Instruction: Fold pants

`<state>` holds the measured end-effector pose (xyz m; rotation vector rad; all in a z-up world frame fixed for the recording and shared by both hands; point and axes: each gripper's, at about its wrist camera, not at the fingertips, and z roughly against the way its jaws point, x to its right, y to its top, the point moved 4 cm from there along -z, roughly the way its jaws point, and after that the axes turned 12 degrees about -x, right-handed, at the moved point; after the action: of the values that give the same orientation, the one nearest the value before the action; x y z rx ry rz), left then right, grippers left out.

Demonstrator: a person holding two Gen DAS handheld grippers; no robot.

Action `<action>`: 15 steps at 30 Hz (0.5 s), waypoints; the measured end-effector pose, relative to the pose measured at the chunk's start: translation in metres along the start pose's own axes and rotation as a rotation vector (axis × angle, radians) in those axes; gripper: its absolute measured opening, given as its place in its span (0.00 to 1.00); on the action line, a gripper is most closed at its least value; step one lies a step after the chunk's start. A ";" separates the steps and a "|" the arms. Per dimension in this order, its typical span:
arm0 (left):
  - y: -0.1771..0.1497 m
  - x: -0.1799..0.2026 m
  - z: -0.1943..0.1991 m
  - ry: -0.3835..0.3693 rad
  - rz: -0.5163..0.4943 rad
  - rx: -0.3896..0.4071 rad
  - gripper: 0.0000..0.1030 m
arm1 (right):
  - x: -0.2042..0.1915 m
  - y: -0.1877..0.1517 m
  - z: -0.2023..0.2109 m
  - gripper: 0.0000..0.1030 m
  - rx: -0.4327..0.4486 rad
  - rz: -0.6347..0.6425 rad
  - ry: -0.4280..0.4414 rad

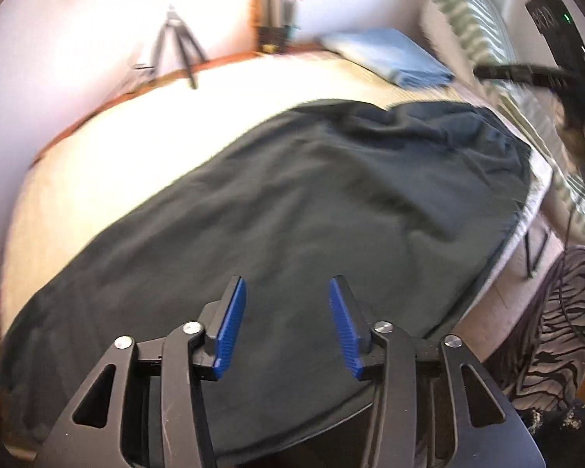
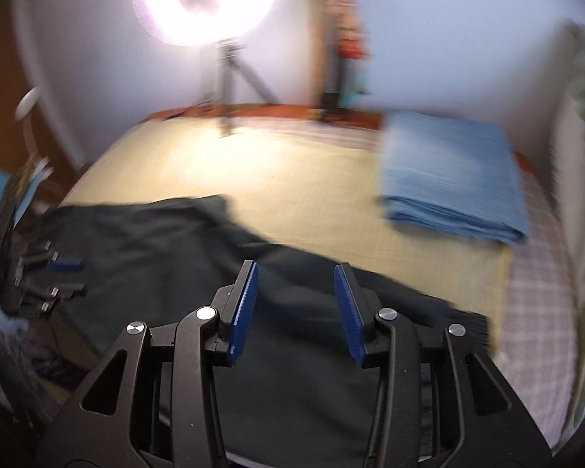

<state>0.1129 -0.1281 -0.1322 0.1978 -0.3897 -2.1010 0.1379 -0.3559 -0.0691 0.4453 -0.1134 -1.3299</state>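
Dark green pants [image 1: 292,202] lie spread along the near side of a bed with a pale yellow cover [image 1: 144,144]. My left gripper [image 1: 288,292] hovers over the pants, jaws open and empty. In the right wrist view the pants [image 2: 167,257] cross the lower half of the bed. My right gripper [image 2: 296,277] is above them, open and empty. The left gripper [image 2: 58,273] shows at the left edge of that view, open over the pants. The right gripper [image 1: 557,39] shows blurred at the upper right of the left wrist view.
A folded blue cloth [image 2: 452,183] lies at the far right of the bed, also in the left wrist view [image 1: 386,54]. A lit ring light on a tripod [image 2: 210,4] stands behind the bed. A green-striped pillow [image 1: 472,19] leans at the headboard. A zebra-patterned cloth [image 1: 557,327] is beside the bed.
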 end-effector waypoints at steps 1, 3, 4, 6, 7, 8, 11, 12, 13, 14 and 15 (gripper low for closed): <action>-0.005 -0.007 0.004 0.013 0.018 0.005 0.46 | -0.020 0.001 -0.008 0.41 -0.019 0.043 0.014; -0.016 -0.021 0.012 0.040 0.055 0.013 0.47 | -0.056 0.000 -0.027 0.41 -0.055 0.119 0.049; -0.021 -0.026 0.014 0.047 0.066 0.015 0.48 | -0.072 -0.001 -0.037 0.41 -0.079 0.149 0.066; -0.031 -0.037 0.018 0.070 0.087 0.015 0.49 | -0.102 -0.005 -0.058 0.41 -0.122 0.211 0.083; -0.036 -0.043 0.020 0.078 0.101 0.014 0.49 | -0.119 -0.010 -0.071 0.41 -0.149 0.251 0.086; -0.041 -0.049 0.021 0.084 0.112 0.012 0.49 | -0.131 -0.013 -0.081 0.41 -0.169 0.275 0.085; -0.056 -0.066 0.025 0.100 0.145 0.010 0.49 | -0.154 -0.026 -0.109 0.41 -0.229 0.311 0.098; -0.060 -0.072 0.025 0.098 0.155 0.009 0.49 | -0.160 -0.030 -0.117 0.41 -0.253 0.323 0.101; -0.065 -0.079 0.027 0.101 0.167 0.011 0.49 | -0.165 -0.036 -0.126 0.41 -0.279 0.342 0.095; -0.069 -0.085 0.029 0.104 0.180 0.016 0.49 | -0.169 -0.042 -0.133 0.41 -0.302 0.360 0.084; -0.075 -0.094 0.031 0.100 0.199 0.020 0.49 | -0.172 -0.047 -0.139 0.41 -0.325 0.370 0.077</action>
<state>0.0940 -0.0053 -0.1312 0.2638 -0.3560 -1.8843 0.0988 -0.1649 -0.1836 0.1866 0.0820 -0.9430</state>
